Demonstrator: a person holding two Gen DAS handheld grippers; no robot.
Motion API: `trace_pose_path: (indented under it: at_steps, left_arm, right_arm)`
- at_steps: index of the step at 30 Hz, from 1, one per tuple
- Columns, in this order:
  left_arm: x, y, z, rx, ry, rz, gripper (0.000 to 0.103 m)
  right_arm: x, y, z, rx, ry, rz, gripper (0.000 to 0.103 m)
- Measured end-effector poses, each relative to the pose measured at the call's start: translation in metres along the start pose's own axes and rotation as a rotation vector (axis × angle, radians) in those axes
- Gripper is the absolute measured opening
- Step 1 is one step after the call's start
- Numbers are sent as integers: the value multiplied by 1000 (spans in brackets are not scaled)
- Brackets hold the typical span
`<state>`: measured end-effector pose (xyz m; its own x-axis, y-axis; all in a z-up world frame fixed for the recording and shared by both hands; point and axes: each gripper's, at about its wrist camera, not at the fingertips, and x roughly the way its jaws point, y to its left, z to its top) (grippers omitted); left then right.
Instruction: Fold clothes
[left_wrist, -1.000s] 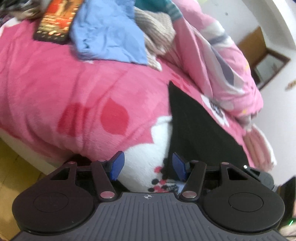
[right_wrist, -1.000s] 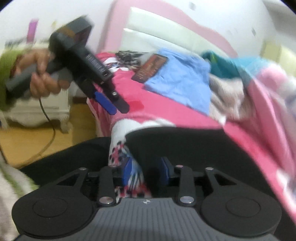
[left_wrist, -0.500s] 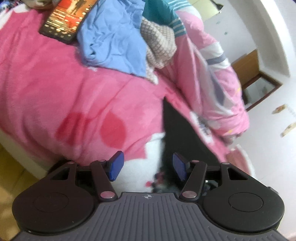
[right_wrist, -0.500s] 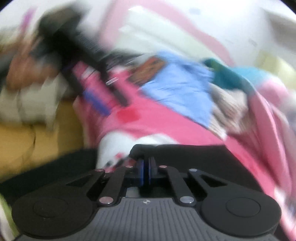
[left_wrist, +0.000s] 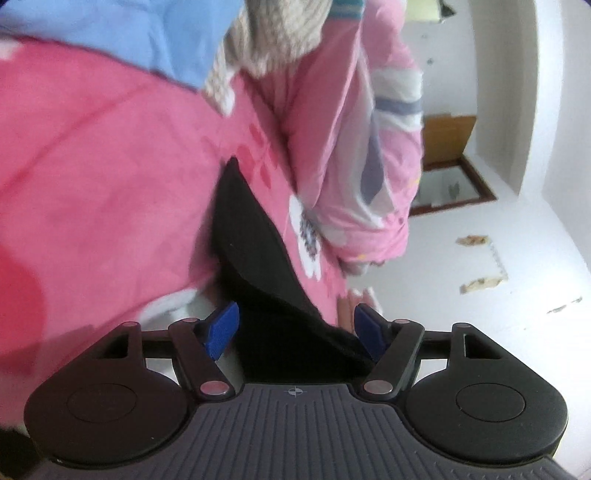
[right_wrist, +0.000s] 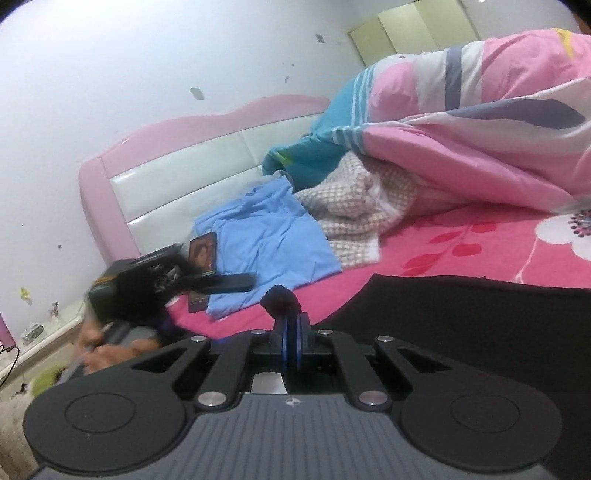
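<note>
Currently, the left hand-held gripper (left_wrist: 295, 328) has its blue pads spread, having just been opening further. A fold of the flat black fabric garment (left_wrist: 255, 236) lies between them without either pad pressing on it. The garment rests on the fleecy pink floral bedspread (left_wrist: 96, 192) of the bed. Further back lie a smooth light-blue cloth (right_wrist: 269, 236), a beige waffle-knit cloth (right_wrist: 354, 206) and a bunched pink, white and grey quilt (right_wrist: 480, 140). The right hand-held gripper (right_wrist: 291, 334) has its pads pressed together, pinching a small puckered bunch of the black garment's edge; the rest spreads to the right across the bedspread. A glossy pink-and-white padded headboard (right_wrist: 177, 173) stands behind.
</note>
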<state>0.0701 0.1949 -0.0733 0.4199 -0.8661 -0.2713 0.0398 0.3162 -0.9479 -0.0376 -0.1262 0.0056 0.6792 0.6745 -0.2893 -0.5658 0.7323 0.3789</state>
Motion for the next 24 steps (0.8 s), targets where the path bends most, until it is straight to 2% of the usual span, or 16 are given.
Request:
trace_pose_path:
  at_steps: [6, 13, 18, 19, 20, 22, 24]
  left_arm:
    - [28, 10, 20, -63, 53, 29, 69]
    - [67, 3, 49, -33, 95, 133, 67]
    - [92, -1, 62, -11, 102, 242, 44]
    - [96, -3, 63, 0, 100, 264, 37]
    - [100, -6, 63, 13, 97, 288, 24]
    - [107, -12, 62, 41, 88, 330, 5]
    - [113, -21, 59, 72, 74, 365, 4]
  right_arm:
    - [-5, 9, -1, -30, -7, 6, 3]
    - [-8, 17, 1, -56, -14, 10, 3]
    - [-11, 18, 2, -51, -28, 11, 3]
    - [-12, 17, 2, -51, -31, 10, 3]
    - [-12, 17, 1, -51, -35, 9, 3]
    - [-15, 15, 0, -46, -44, 2, 3]
    - [-20, 10, 0, -32, -59, -9, 3]
